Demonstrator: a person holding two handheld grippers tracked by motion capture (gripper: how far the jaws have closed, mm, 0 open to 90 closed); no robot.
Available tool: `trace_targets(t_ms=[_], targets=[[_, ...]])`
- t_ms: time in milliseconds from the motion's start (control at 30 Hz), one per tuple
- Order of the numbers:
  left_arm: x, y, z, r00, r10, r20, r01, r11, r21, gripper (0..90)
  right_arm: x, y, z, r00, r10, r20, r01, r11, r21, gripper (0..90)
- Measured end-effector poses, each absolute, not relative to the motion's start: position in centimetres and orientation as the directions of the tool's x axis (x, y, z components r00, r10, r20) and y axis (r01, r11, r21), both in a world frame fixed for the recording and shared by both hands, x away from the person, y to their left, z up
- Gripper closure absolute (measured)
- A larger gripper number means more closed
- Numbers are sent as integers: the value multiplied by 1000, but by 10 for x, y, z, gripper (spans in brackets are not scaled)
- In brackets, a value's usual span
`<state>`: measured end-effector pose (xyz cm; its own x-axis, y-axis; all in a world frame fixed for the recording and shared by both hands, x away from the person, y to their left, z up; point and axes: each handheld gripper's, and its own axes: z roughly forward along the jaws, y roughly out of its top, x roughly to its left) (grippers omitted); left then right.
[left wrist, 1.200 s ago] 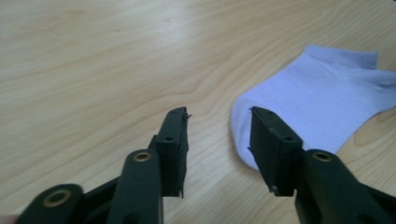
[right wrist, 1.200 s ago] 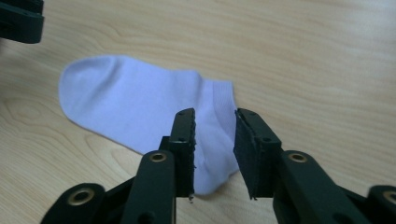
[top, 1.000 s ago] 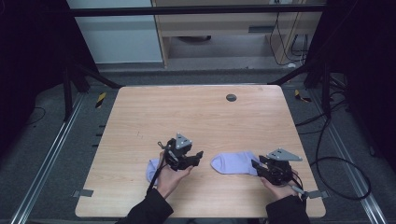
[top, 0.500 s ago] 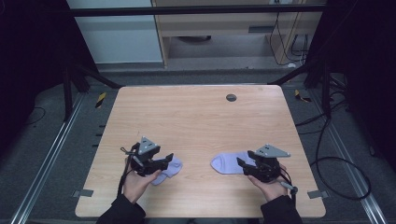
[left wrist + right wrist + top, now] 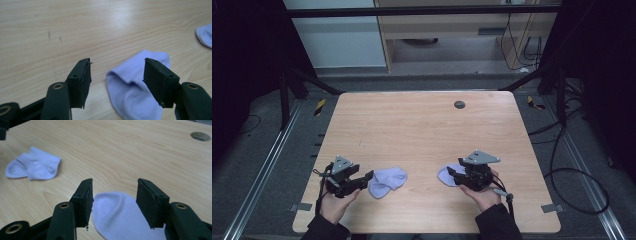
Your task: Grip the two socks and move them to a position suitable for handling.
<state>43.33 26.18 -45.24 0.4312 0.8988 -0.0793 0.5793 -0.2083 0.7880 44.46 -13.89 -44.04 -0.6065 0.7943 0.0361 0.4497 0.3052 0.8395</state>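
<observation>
Two pale lilac socks lie flat on the wooden table [image 5: 412, 125] near its front edge, well apart — left sock [image 5: 387, 181] just ahead of the left gripper [image 5: 366, 178], right sock [image 5: 448, 175] under the right gripper [image 5: 454, 175]. Both grippers' jaws apart, having just been opening — nothing pinched, each sock on the tabletop beyond its pads.

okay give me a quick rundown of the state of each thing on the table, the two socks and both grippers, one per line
left sock: crumpled, lying loose on the table, not gripped.
right sock: lying flat, partly under the right gripper, not gripped.
left gripper: jaws open, just opened wider, nothing pinched, sock beyond its tips.
right gripper: jaws open, just opened wider, sock below them, pads not pressing on it.
</observation>
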Motion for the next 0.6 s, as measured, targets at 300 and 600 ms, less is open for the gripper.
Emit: trace_targets(t_ms=[300,600], targets=[[428,267,-467,433,898,-77,614,-231,755,417,449,-91,-441,-694,719,36,416,360,835,502],[426,263,-476,448,891,-70,631,-260,731,478,450,-41,-452,-761,647,34,399,426,812,570]])
